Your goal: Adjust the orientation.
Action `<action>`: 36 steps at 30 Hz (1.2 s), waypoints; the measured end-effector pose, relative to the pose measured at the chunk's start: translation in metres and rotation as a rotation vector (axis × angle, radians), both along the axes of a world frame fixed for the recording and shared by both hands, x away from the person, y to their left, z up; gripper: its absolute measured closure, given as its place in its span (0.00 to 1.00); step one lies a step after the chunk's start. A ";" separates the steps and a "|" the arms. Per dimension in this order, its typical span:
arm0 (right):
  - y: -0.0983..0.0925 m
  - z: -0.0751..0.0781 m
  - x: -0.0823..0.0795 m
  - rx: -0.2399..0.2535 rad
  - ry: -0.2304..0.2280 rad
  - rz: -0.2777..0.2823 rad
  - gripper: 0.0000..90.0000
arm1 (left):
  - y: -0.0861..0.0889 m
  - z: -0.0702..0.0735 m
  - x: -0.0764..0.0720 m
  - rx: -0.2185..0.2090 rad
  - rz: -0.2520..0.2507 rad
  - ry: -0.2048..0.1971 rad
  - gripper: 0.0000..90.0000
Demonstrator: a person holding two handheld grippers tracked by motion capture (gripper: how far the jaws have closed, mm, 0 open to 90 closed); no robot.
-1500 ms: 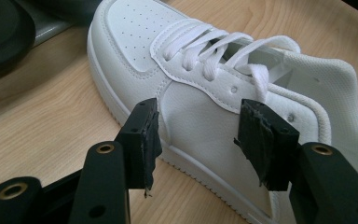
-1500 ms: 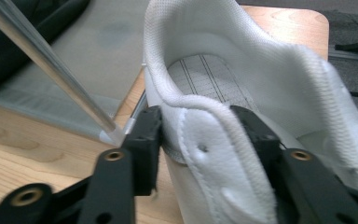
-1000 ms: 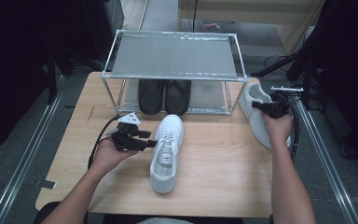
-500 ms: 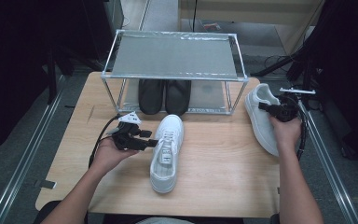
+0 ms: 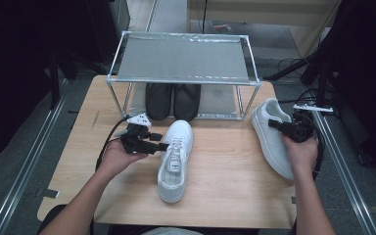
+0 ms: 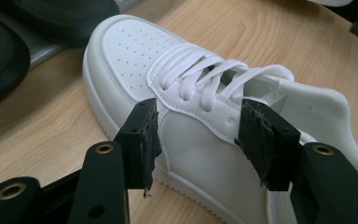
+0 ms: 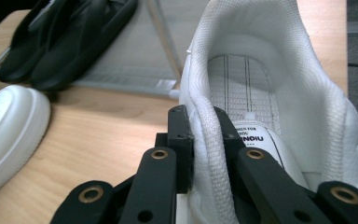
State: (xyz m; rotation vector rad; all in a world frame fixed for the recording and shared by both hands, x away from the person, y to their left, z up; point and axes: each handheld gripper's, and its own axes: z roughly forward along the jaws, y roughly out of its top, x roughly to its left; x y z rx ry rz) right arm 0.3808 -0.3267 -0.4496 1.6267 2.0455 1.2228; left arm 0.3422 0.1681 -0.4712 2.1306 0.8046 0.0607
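Two white sneakers lie on the wooden table. One sneaker is in the middle, toe toward the rack. My left gripper hovers at its left side, jaws open; in the left gripper view the gripper frames the laces and side of that sneaker without pressing on it. The other sneaker is at the right edge. My right gripper is shut on its padded collar; the right gripper view shows the gripper pinching the collar of this sneaker from both sides.
A metal-framed rack with a grey shelf stands at the back of the table. A pair of black shoes sits under it. Cables trail off the table's right side, and dark floor surrounds the table.
My right gripper has pulled the right sneaker away from the rack, toward the person and slightly right. The left gripper and middle sneaker have stayed put.
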 end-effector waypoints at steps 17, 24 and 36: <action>0.032 0.007 -0.070 -0.033 -0.015 0.106 0.91 | 0.004 0.004 0.008 -0.031 -0.012 -0.007 0.52; 0.059 0.005 -0.070 -0.046 -0.014 0.191 0.90 | 0.006 0.005 0.009 -0.052 -0.011 0.002 0.51; 0.099 0.000 -0.069 -0.067 -0.008 0.308 0.90 | 0.013 0.003 0.007 -0.039 0.011 0.002 0.51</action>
